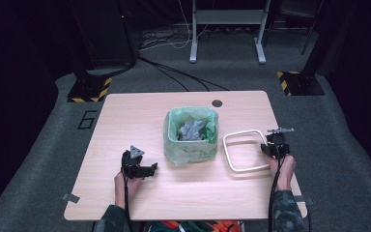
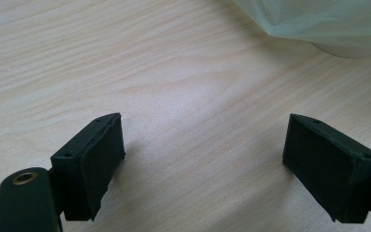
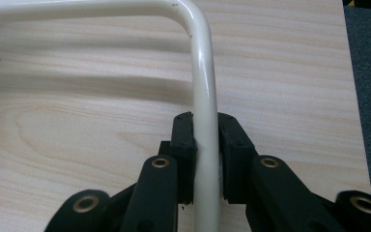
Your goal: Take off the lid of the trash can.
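1. The right gripper [image 3: 205, 159] squeezes one bar of the white frame [image 1: 244, 151], which lies on the table [image 1: 125, 116] just right of the bin [image 1: 191, 135].
2. The left gripper [image 2: 203, 159] rests left of the bin with its jaws wide apart, holding nothing.
3. The smooth bar may slip out.
4. A swinging frame could knock the bin over.

Cream-white bin frame [image 1: 244, 151], pale green liner bag [image 1: 174, 145] over a white bin, grey scraps [image 1: 192, 129] inside, light woodgrain counter [image 1: 125, 116], black right tool [image 3: 206, 159], black left tool [image 2: 205, 159], yellow-and-black striped floor plates [image 1: 89, 90]
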Tool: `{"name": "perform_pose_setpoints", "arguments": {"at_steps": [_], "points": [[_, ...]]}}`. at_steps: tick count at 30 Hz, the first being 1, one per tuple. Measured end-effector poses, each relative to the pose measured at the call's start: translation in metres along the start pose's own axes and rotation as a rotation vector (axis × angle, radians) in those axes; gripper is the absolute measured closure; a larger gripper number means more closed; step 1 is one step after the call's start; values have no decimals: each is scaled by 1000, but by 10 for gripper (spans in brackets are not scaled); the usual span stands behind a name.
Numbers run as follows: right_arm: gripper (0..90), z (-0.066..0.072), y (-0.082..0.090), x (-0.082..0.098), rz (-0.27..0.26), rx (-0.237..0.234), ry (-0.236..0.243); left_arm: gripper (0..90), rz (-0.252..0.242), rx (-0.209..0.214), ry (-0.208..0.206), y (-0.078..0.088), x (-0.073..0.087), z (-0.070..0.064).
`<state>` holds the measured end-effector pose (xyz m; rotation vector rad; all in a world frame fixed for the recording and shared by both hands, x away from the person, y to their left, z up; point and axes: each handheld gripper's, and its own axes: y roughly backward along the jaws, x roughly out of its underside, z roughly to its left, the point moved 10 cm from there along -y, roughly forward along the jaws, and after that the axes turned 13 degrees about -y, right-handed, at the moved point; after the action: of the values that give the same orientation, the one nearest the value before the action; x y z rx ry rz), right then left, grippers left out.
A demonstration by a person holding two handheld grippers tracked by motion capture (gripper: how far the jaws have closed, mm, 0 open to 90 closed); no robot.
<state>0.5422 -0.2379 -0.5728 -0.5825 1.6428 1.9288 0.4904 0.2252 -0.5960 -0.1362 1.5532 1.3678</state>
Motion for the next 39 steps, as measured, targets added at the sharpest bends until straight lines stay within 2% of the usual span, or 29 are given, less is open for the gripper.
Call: {"name": "perform_pose_setpoints", "arguments": {"at_steps": [6,11,12,13,14,15,17,20,22,23,24,25,26,30,33,35,36,37,39], "points": [[771,0,-2,4,14,8,0,143,3,-2,-1,0,0,0],[695,-1,-3,6,23,12,-7,143,2,-2,-1,0,0,0],[558,-2,-3,6,23,17,-13,143,3,-1,-2,0,0,0],[558,-2,-3,6,23,17,-13,143,3,-1,-2,0,0,0],[424,-2,-2,6,17,8,-20,143,3,-1,-2,0,0,0],[359,-2,0,5,5,1,-23,143,3,-1,-2,0,0,0],[259,2,4,4,-8,-42,-31,143,1,0,-1,0,0,0],[155,9,10,2,-28,-116,-36,144,-2,0,1,0,0,0],[96,13,14,-1,-59,-137,-16,145,0,-3,3,0,0,0],[96,13,14,-1,-59,-137,-16,144,0,-3,3,0,0,0],[45,15,15,-2,-75,-141,0,144,0,-3,3,0,0,0],[0,19,16,-2,-95,-170,27,144,0,-4,3,0,0,0],[0,19,16,-2,-95,-170,27,145,0,-4,3,0,0,0],[0,29,15,3,-36,-198,41,144,7,-27,24,0,0,2],[0,35,16,4,-3,-207,60,143,24,-15,20,1,1,2],[0,36,17,4,1,-210,73,136,34,-11,21,2,2,4],[0,39,18,5,10,-220,82,117,39,22,36,3,1,5],[0,39,18,5,10,-220,82,94,39,22,36,3,1,5],[0,47,20,7,40,-245,122,82,21,34,50,10,-6,10]]}}
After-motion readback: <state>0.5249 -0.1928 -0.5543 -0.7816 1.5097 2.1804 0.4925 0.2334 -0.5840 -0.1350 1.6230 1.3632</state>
